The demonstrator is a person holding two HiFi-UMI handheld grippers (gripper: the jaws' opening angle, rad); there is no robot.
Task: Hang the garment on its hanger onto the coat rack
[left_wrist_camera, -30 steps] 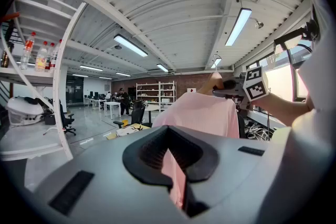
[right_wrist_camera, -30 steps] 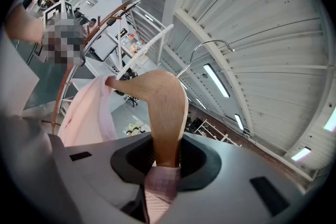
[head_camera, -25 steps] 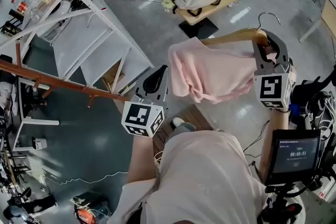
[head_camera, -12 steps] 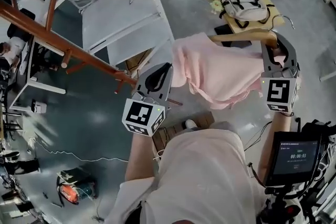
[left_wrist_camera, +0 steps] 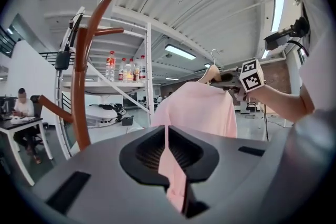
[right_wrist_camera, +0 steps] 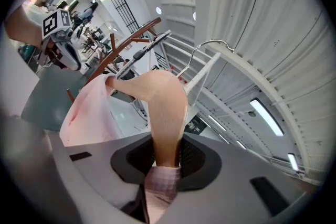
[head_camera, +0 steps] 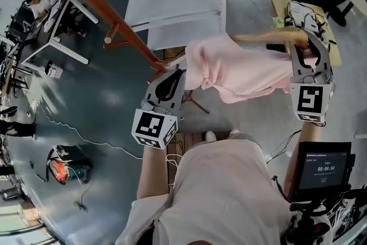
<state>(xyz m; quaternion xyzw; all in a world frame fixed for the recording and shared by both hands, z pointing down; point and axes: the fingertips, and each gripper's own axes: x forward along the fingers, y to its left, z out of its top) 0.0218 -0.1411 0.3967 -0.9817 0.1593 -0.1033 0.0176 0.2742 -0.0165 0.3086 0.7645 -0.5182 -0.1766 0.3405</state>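
Observation:
A pink garment (head_camera: 235, 69) hangs on a wooden hanger (head_camera: 269, 37), stretched level between my two grippers. My left gripper (head_camera: 175, 74) is shut on a thin fold of the garment's edge (left_wrist_camera: 170, 165). My right gripper (head_camera: 304, 46) is shut on the hanger's wooden arm (right_wrist_camera: 168, 113) and the cloth over it. The hanger's metal hook (right_wrist_camera: 210, 44) sticks up free. The brown wooden coat rack (head_camera: 97, 6) runs from the top left down to just beyond the left gripper. In the left gripper view its post (left_wrist_camera: 80, 92) stands left of the garment (left_wrist_camera: 202, 110).
White shelving (head_camera: 172, 3) stands behind the rack, with bottles (left_wrist_camera: 123, 68) on a shelf. A low table with a backpack (head_camera: 304, 11) is at the far right. A person sits at a desk (head_camera: 34, 6) at the upper left. A timer screen (head_camera: 321, 169) is by my right arm. Cables and an orange device (head_camera: 60, 169) lie on the floor.
Both grippers have carried the garment towards the coat rack. Its pole now ends just beyond the left gripper, and the backpack table has slid to the right edge. Both grips are unchanged.

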